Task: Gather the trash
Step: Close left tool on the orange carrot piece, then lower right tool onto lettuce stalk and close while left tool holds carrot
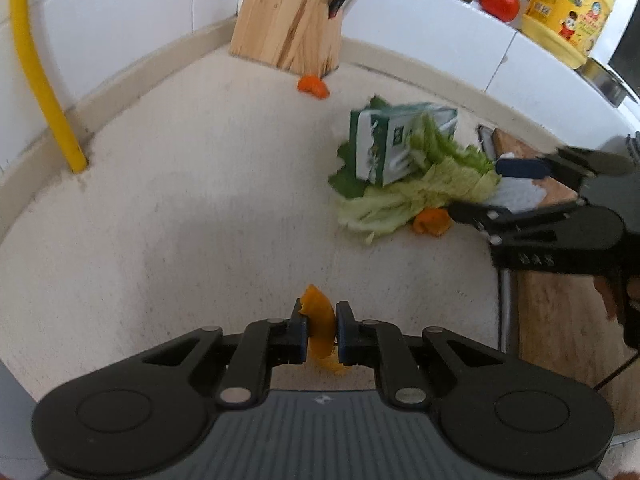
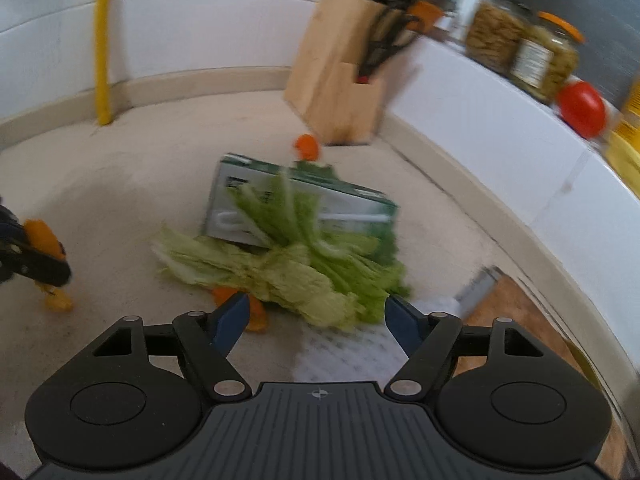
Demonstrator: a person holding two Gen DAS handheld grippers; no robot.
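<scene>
My left tongs are pinched narrow on a strip of orange peel; it sits squeezed between the two pads, its lower end hanging just under them. That piece I count as picked up, though no bin shows in either view, so nothing is binned as far as I can see.

My right tongs stand wide and hold nothing. Their tips straddle the near end of the lettuce, which lies just ahead of them, partly over a green carton tipped on its side beyond the leaves. A second peel lies on the counter right by the left-hand tip of the right tongs, half under the lettuce. A third peel sits well beyond both tongs, at the foot of the knife block. Something white and dotted lies under the right tongs; I cannot tell what it is.

My read: the job is early. One scrap is in hand; the lettuce, the carton and two peels are left, and the right tongs look set to close on the leaves. The leaves are limp and may drag the carton along.
</scene>
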